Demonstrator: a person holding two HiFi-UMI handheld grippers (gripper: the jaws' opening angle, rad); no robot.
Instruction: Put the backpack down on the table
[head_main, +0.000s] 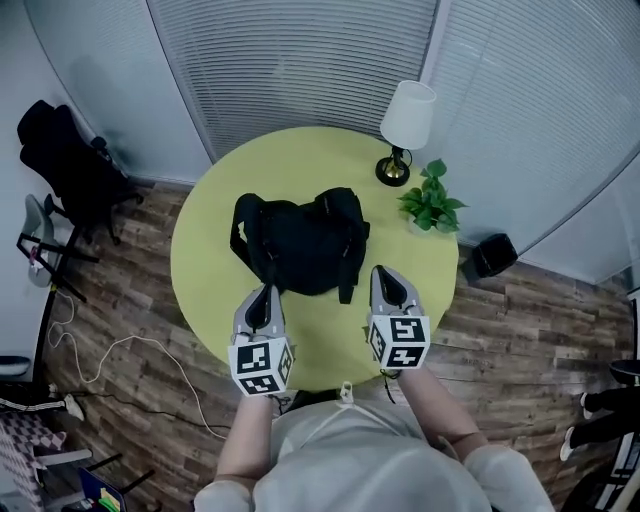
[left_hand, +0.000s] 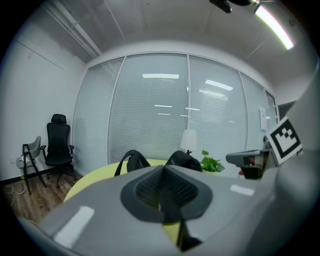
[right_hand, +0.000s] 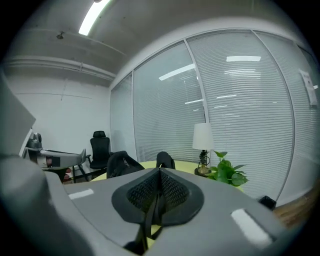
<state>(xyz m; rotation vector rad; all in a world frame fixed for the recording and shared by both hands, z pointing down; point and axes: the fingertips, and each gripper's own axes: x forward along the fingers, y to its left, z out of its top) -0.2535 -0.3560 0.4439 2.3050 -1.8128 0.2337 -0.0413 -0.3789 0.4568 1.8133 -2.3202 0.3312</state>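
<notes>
Room and contents, largest item first

1. Glass wall (head_main: 300, 60): curved, hung with closed slatted blinds, running behind the desk from left to right.
2. Floor (head_main: 130, 300): dark wood-pattern planks on every side of the desk. A pale cable (head_main: 130, 345) loops over it at the left.
3. Desk (head_main: 200, 250): round, matt yellow-green top. The left rim, far rim and near edge are bare. Open floor lies to its left and right.
4. Office chair (head_main: 70, 160): black, on the floor well left of the desk, near the wall.
5. Backpack (head_main: 300, 240): black, lying flat near the middle of the desk, straps showing on top, one strap trailing toward the near edge. Held by neither gripper. Whether it is zipped, and what is inside, cannot be told.
6. Lamp (head_main: 405, 125): white shade, dark base, upright at the far right rim.
7. Plant (head_main: 432, 200): green and potted, just beside the lamp on the right rim, its leaves covering most of the pot.
8. Left gripper (head_main: 266, 292): over the near edge, pointing at the backpack's near left corner. Pads pressed together, nothing between them.
9. Right gripper (head_main: 381, 272): over the near edge beside the trailing strap. Pads likewise closed tight and empty.
10. Black box (head_main: 493, 254): on the floor right of the desk, by the glass wall
</notes>
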